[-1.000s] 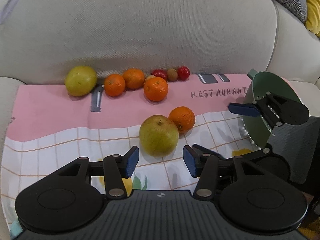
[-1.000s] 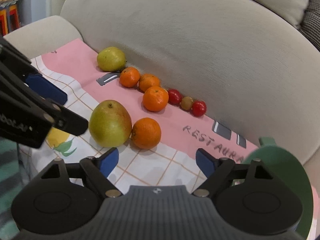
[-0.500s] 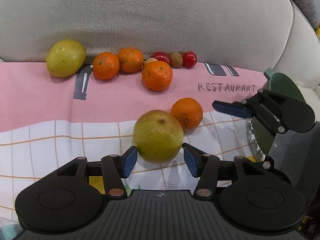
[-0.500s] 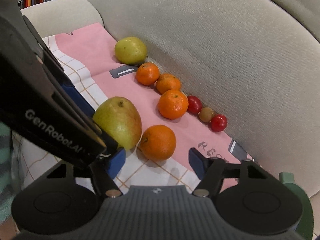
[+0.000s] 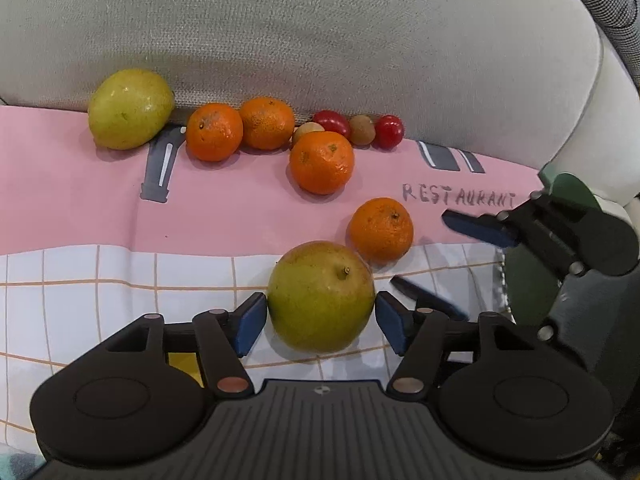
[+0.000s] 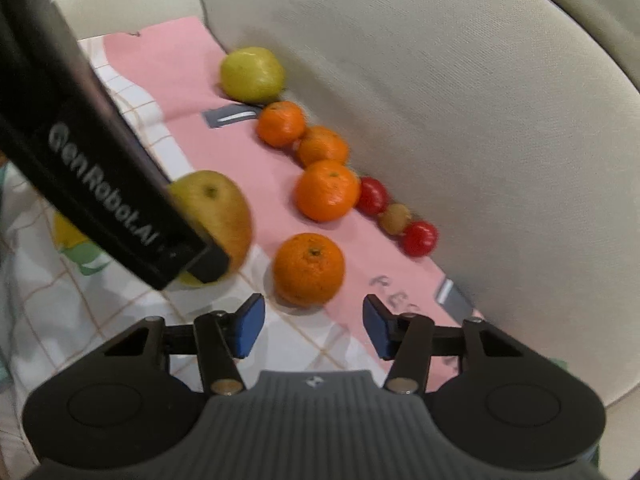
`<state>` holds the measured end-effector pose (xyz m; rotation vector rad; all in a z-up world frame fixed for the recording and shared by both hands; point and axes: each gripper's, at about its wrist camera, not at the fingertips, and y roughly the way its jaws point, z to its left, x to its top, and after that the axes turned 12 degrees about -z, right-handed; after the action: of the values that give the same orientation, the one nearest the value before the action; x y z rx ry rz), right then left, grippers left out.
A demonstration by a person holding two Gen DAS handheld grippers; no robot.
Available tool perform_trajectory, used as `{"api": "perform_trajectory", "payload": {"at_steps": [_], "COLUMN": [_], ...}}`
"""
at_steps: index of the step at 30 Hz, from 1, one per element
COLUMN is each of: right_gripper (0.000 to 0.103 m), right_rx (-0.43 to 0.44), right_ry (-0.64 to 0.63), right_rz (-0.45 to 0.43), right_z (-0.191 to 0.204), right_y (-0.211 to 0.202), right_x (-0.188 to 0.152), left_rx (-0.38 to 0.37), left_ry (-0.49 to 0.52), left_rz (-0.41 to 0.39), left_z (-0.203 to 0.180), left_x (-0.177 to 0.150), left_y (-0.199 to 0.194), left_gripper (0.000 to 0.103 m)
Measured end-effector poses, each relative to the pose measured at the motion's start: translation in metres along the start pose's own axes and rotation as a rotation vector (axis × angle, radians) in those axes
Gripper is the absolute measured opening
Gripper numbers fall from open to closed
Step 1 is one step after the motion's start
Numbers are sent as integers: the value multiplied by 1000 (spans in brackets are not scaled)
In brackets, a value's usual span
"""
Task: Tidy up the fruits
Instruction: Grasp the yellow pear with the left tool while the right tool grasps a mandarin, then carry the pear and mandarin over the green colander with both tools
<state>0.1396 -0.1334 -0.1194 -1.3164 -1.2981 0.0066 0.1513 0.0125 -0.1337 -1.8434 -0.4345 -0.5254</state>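
A green-yellow pear (image 5: 320,296) lies on the checked part of the cloth, between the blue pads of my left gripper (image 5: 320,322). Those jaws are opening; the pads stand close beside the pear without squeezing it. In the right wrist view one left finger (image 6: 208,266) covers part of this pear (image 6: 218,204). An orange (image 6: 308,270) sits just beyond the tips of my right gripper (image 6: 314,324), whose jaws are closing with nothing pressed between them. The same orange (image 5: 380,230) touches the pear's far right side, with the right gripper (image 5: 424,248) beside it.
Along the sofa backrest (image 5: 320,40) lie a second pear (image 5: 130,108), three oranges (image 5: 322,162) and small red and brown fruits (image 5: 362,130). A green plate (image 5: 572,188) stands on edge at the right. A pink and checked cloth (image 5: 80,200) covers the seat.
My left gripper came forward and down, and its jaws widened around the pear. My right gripper rolled, narrowed its jaws and drew nearer to the orange.
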Motion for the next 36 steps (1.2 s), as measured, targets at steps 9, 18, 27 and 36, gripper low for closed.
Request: {"api": "perform_trajectory", "payload": {"at_steps": [9, 18, 27, 36], "right_gripper": [48, 44, 43, 43], "right_rx": [25, 29, 19, 4], "right_ry": [-79, -74, -50, 58], "right_rz": [-31, -23, -22, -6], "right_z": [6, 9, 9, 4], "right_y": [9, 27, 28, 4], "right_x": [1, 7, 9, 9], "left_rx": [-4, 43, 57, 51], "left_ry": [-38, -57, -56, -53], "left_rz": [27, 47, 44, 11], "left_z": [7, 21, 19, 11], "left_x": [1, 1, -2, -3], "left_y": [1, -4, 5, -17], "left_gripper": [70, 70, 70, 70]}}
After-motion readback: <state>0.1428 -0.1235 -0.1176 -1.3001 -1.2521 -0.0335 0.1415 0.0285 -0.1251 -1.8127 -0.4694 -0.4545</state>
